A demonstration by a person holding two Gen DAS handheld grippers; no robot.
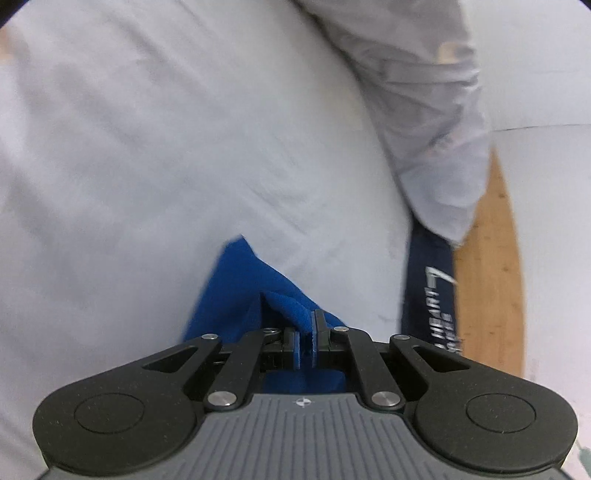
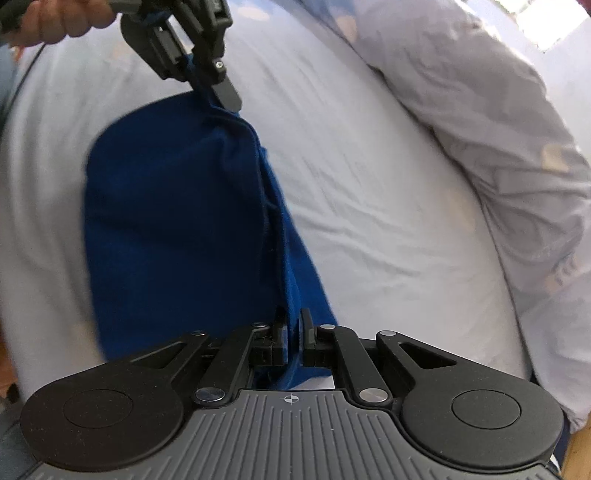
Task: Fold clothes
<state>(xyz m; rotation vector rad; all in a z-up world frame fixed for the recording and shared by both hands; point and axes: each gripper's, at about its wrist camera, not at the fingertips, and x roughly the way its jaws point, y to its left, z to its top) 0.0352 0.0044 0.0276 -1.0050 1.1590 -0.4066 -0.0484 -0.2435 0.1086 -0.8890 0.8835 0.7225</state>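
A blue garment (image 2: 177, 221) hangs stretched between both grippers above a pale bed sheet (image 2: 388, 206). My right gripper (image 2: 294, 326) is shut on its near edge. My left gripper (image 2: 218, 92) shows at the top left of the right wrist view, shut on the garment's far corner. In the left wrist view the left gripper (image 1: 306, 325) is shut on a fold of the blue garment (image 1: 243, 291), with the sheet (image 1: 166, 147) behind it.
A crumpled pale duvet (image 2: 498, 155) lies along the right side; it also shows in the left wrist view (image 1: 439, 110). A dark navy cloth with white lettering (image 1: 432, 295) lies at the bed's edge. Wooden floor (image 1: 491, 266) lies beyond. A hand (image 2: 55, 18) holds the left gripper.
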